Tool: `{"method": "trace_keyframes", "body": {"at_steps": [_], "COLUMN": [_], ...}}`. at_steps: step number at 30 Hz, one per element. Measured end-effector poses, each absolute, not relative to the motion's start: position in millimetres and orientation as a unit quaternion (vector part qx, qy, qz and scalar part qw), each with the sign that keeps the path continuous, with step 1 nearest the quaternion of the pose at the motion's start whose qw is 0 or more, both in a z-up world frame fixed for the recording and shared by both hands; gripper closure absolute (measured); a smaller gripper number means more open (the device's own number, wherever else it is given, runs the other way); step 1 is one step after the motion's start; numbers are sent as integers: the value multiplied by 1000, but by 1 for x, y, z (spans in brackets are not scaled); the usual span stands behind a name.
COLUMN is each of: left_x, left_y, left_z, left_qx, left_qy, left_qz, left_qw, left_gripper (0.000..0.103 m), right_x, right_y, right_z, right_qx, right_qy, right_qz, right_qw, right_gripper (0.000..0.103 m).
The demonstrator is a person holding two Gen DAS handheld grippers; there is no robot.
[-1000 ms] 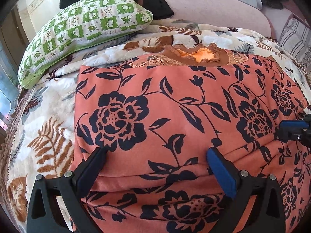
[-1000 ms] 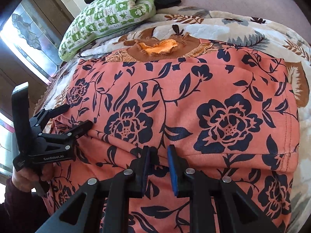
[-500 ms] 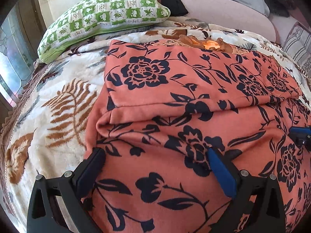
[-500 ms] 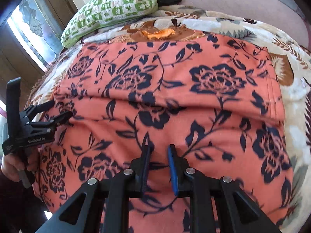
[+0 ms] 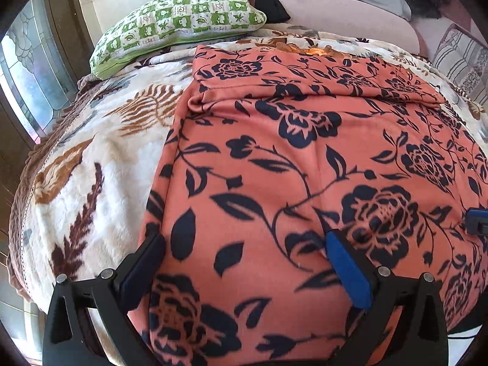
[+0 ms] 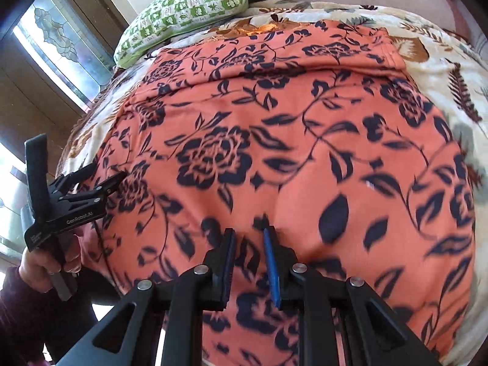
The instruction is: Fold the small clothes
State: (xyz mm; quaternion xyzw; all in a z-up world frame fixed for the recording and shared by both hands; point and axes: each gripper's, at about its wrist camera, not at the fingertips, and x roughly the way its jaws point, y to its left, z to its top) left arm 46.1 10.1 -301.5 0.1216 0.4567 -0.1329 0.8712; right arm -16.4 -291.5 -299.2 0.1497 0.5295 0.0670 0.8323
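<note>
A coral garment (image 5: 305, 158) with a dark floral print is lying on a bed, covering much of the blanket (image 5: 100, 164) and hanging over its near edge. One fold looks done: a doubled layer is lying across the far end, toward the pillow (image 5: 180, 27). The near half is lying single, so more folding seems to be left. The cloth looks soft and fleecy; the blanket is plush with a fern pattern. The left gripper (image 5: 244, 262) is standing wide apart over the garment, pinching nothing. The right gripper (image 6: 248, 250) is standing narrowly parted over the near edge; whether it is pinching cloth, I cannot tell.
</note>
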Motion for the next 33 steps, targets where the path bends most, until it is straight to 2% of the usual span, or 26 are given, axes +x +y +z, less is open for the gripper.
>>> {"method": "trace_keyframes", "body": {"at_steps": [5,10,13,16,17,18,20,22,27,28,29,31,33], "left_x": [1,-12,-18,-11,-5,2,12,17,22,21,21,20,18], "left_y": [20,48,65,85,91,97,108,118,121,118,115,108,103], "left_z": [-305,-299,-270,-251,-251,-253,-263,-275,-295,-297,-299,-301,-297], "left_qx": [160,98,90,81,71,60,33,3,-81,-81,-78,-58,-46], "left_qy": [467,520,483,474,484,501,534,555,592,593,595,596,587], "left_qz": [-134,-127,-108,-93,-95,-99,-94,-83,-122,-127,-133,-137,-149], "left_qw": [859,839,864,872,867,858,840,828,792,791,789,789,794], "left_gripper": [0,0,0,0,0,0,0,0,0,2,17,41,51], "right_x": [-43,-59,-65,-79,-83,-87,-96,-104,-116,-116,-116,-119,-119], "right_y": [-284,-282,-287,-307,-317,-329,-354,-377,-419,-428,-435,-446,-457], "right_z": [-302,-302,-294,-272,-265,-258,-248,-239,-251,-255,-259,-263,-267], "right_qx": [161,170,184,210,224,242,282,308,342,352,359,373,384], "right_qy": [549,557,569,533,515,500,470,436,454,457,460,461,459], "right_qz": [79,83,93,84,78,69,41,13,-32,-40,-49,-63,-69], "right_qw": [816,809,796,815,823,828,835,846,822,816,811,803,798], "right_gripper": [80,80,81,81,75,42,6,6,7,6,7,7,7]}}
